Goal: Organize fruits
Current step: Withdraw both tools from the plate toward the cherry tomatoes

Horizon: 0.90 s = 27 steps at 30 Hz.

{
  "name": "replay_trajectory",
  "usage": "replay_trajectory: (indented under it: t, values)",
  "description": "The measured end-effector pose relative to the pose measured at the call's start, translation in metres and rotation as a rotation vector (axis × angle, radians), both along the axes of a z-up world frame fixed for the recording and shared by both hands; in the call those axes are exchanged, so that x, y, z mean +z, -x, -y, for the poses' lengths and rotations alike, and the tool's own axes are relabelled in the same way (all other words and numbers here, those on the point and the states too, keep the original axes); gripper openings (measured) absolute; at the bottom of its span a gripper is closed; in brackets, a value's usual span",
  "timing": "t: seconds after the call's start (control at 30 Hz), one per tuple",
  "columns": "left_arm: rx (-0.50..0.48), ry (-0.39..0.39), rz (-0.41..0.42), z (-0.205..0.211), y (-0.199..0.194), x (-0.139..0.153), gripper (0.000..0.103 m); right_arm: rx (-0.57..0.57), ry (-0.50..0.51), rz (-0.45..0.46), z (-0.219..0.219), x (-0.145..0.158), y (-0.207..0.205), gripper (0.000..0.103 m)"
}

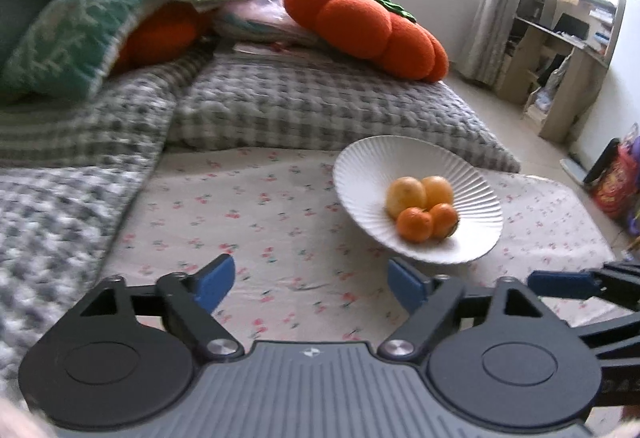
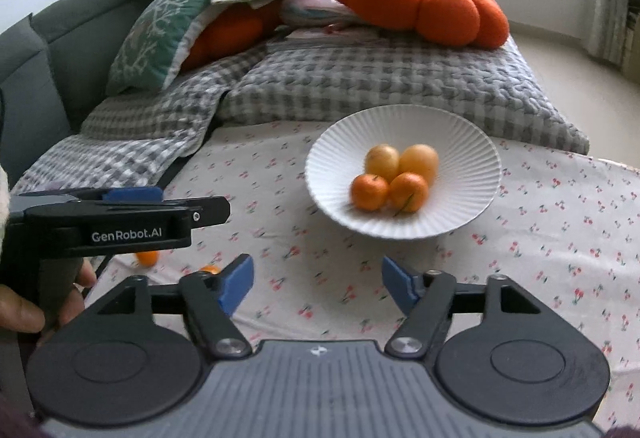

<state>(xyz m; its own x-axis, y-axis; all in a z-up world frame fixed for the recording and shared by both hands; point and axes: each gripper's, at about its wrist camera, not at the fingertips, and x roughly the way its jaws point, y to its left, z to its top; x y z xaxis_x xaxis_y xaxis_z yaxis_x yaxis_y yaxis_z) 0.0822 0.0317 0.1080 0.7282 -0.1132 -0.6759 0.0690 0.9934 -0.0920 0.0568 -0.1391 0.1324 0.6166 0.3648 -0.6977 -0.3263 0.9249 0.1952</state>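
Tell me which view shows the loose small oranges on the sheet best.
The right wrist view: two small oranges lie on the cherry-print sheet, partly hidden behind the left gripper and the right gripper. The left wrist view shows neither.

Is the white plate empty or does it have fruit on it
Not empty: the white plate holds four fruits, two yellow behind two orange.

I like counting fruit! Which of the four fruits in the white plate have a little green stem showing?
The orange one at the front right of the white plate, the front-right mandarin: a thin green stem lies across it. The other three show none.
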Motion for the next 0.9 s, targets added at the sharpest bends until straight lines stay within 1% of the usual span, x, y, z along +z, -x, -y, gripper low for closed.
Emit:
replay_trajectory:
  t: [0.07,0.13,0.27,0.3,0.37,0.5,0.63,0.73,0.83,0.9]
  values:
    - [0.009,-0.015,-0.002,-0.004,0.01,0.0,0.085,-0.015,-0.014,-0.003,-0.001,0.002,0.006,0.093]
    - [0.02,-0.013,-0.003,-0.008,0.018,0.0,0.089,-0.026,-0.038,-0.023,-0.001,0.002,0.01,0.098]
    - [0.039,-0.015,0.013,-0.015,0.033,0.004,0.093,-0.039,-0.057,-0.038,-0.002,0.006,0.022,0.102]
    - [0.043,-0.017,0.019,-0.016,0.036,0.006,0.095,-0.044,-0.056,-0.041,-0.002,0.007,0.025,0.102]
    - [0.047,-0.019,0.026,-0.018,0.042,0.008,0.095,-0.053,-0.059,-0.053,0.0,0.009,0.03,0.102]
    - [0.048,-0.002,0.002,-0.028,0.049,0.008,0.095,-0.074,-0.052,-0.082,0.003,0.009,0.039,0.103]
    - [0.091,0.002,-0.018,-0.043,0.048,0.005,0.095,-0.092,-0.016,-0.116,0.004,0.005,0.043,0.103]
    - [0.132,0.01,-0.044,-0.054,0.045,0.001,0.095,-0.108,-0.007,-0.175,0.003,-0.004,0.041,0.103]
    - [0.151,0.047,-0.072,-0.064,0.042,-0.004,0.095,-0.098,-0.003,-0.249,-0.001,-0.014,0.04,0.102]
    - [0.167,0.072,-0.088,-0.07,0.04,-0.007,0.095,-0.08,0.007,-0.262,-0.005,-0.016,0.042,0.102]
